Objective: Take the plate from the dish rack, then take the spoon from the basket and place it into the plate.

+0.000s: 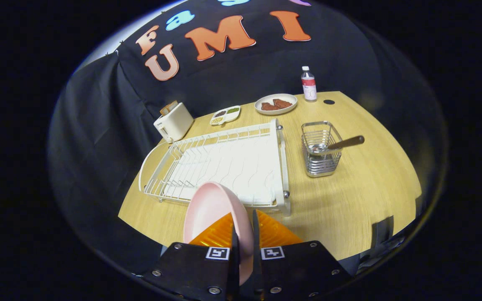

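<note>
Gripping pink plate [211,209], claw [244,228].

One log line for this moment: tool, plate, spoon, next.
tool: shut on pink plate | plate: lifted off dish rack | spoon: in basket | next: set plate down

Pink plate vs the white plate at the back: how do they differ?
The pink plate is empty, on edge, gripped between the jaws of the gripper near the dish rack. The white plate lies flat on the table, holding brown food. Both are round.
</note>
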`<state>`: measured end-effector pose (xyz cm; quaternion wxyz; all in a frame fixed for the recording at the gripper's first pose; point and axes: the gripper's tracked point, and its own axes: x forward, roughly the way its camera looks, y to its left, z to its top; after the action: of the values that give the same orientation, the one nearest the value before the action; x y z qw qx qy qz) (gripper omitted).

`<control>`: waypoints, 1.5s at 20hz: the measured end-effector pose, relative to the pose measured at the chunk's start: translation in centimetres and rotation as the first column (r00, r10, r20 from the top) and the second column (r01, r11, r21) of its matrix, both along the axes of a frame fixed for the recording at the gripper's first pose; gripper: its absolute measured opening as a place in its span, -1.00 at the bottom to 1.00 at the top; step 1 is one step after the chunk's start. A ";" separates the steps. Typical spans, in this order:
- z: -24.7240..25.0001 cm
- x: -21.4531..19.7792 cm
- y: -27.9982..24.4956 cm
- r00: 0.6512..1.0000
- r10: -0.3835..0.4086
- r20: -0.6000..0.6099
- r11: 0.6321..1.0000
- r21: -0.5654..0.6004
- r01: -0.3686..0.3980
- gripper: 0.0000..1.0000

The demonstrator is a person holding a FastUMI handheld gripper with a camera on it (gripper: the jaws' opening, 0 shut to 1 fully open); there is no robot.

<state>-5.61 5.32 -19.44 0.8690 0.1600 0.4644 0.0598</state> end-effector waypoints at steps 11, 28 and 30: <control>-6.6 -2.5 0.1 0.995 -0.031 -0.092 0.990 0.136 0.044 -0.74; -9.6 0.6 -3.9 0.994 -0.108 0.023 0.994 0.012 0.107 -0.45; -8.5 1.4 -4.9 0.992 -0.091 0.083 0.995 -0.041 0.095 -0.33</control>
<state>-4.19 0.41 -27.93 0.8924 0.1594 0.4218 0.0152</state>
